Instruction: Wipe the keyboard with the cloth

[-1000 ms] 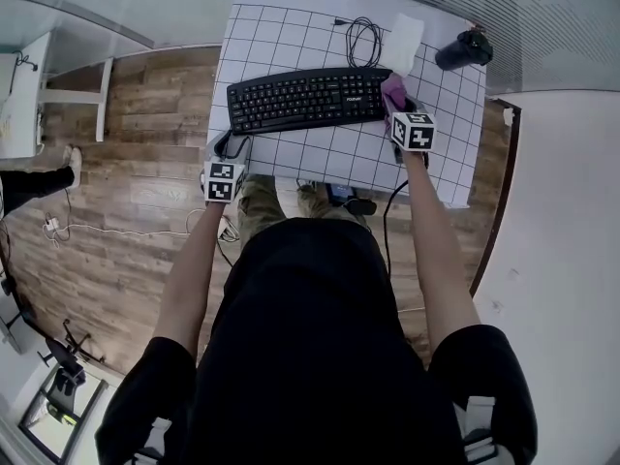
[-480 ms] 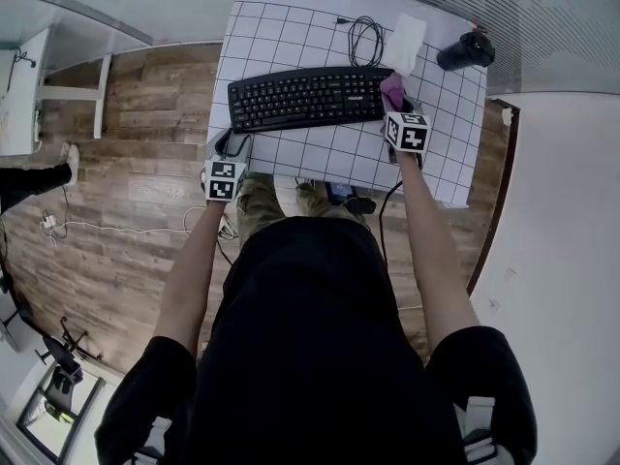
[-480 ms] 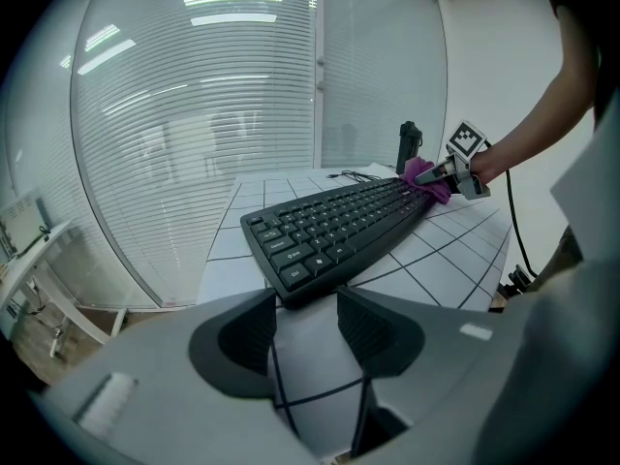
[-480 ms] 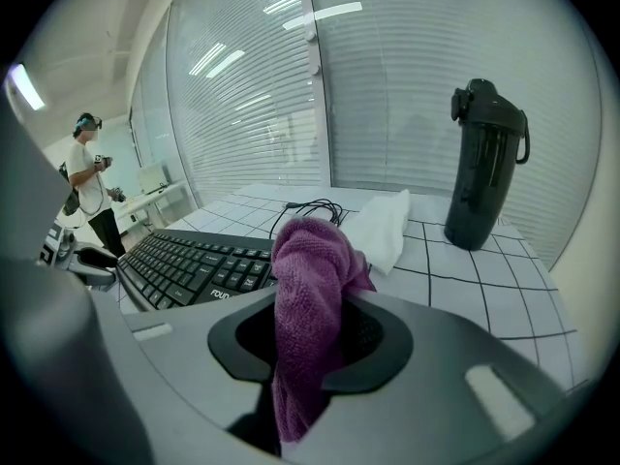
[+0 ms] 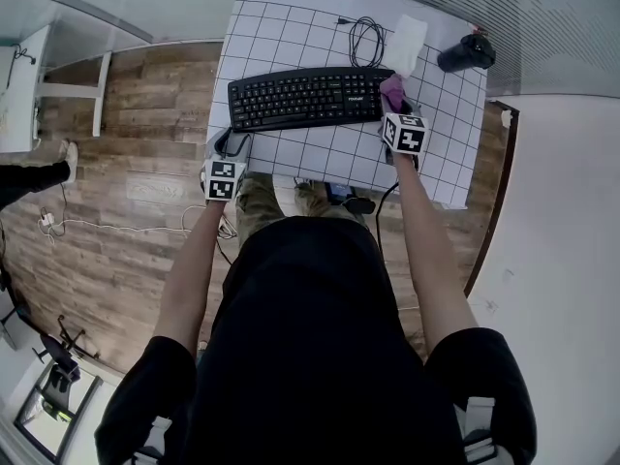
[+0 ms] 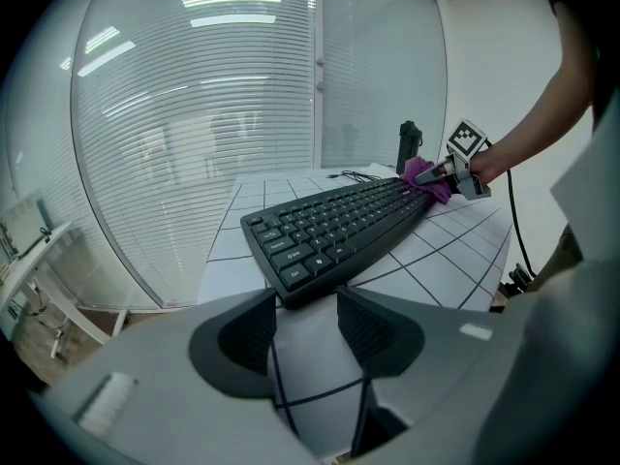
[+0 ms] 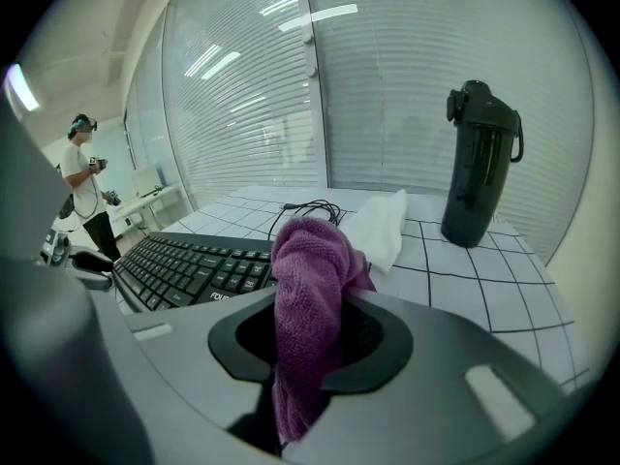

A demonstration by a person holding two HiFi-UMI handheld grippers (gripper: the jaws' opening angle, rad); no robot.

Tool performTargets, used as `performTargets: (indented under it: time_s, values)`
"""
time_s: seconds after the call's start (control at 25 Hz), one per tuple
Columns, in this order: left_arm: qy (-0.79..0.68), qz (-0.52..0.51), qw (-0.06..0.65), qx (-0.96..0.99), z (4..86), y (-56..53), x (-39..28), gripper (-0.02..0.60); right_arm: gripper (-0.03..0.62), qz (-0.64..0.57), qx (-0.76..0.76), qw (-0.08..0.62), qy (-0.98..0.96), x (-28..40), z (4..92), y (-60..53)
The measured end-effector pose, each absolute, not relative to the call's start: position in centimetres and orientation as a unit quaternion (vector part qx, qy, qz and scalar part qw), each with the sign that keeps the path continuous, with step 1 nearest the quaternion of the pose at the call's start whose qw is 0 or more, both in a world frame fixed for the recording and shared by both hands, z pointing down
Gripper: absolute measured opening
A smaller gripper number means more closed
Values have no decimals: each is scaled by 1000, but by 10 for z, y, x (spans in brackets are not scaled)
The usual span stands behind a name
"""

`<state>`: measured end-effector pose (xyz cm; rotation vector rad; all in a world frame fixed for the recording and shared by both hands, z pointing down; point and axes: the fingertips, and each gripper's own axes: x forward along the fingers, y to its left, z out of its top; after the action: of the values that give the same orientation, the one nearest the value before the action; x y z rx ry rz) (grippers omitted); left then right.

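A black keyboard point(image 5: 308, 98) lies across the white grid mat point(image 5: 291, 37) on the table. My right gripper point(image 5: 396, 106) is at the keyboard's right end, shut on a purple cloth point(image 5: 392, 91). In the right gripper view the cloth point(image 7: 310, 298) hangs bunched between the jaws, beside the keyboard point(image 7: 194, 264). My left gripper point(image 5: 231, 147) stays at the table's near edge by the keyboard's left end. Its jaws stand open with nothing between them point(image 6: 303, 332), and the keyboard point(image 6: 339, 226) lies just beyond.
A black bottle point(image 5: 465, 52) stands at the far right of the table. A white cloth point(image 5: 405, 44) and a coiled black cable point(image 5: 363, 39) lie behind the keyboard. Wooden floor lies left of the table. A person point(image 7: 85, 187) stands far off.
The right gripper has turned slightly at the keyboard's right end, with the purple cloth still in it. The left gripper has not moved.
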<state>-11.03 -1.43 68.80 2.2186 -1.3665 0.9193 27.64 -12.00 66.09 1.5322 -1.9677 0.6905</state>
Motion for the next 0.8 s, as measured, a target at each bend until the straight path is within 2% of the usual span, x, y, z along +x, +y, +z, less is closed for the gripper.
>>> performTargets:
  time_s: [0.8]
  values:
    - [-485,327,188,789,689,-14,-110,173,109,260,580,281,-719,269,662,-119]
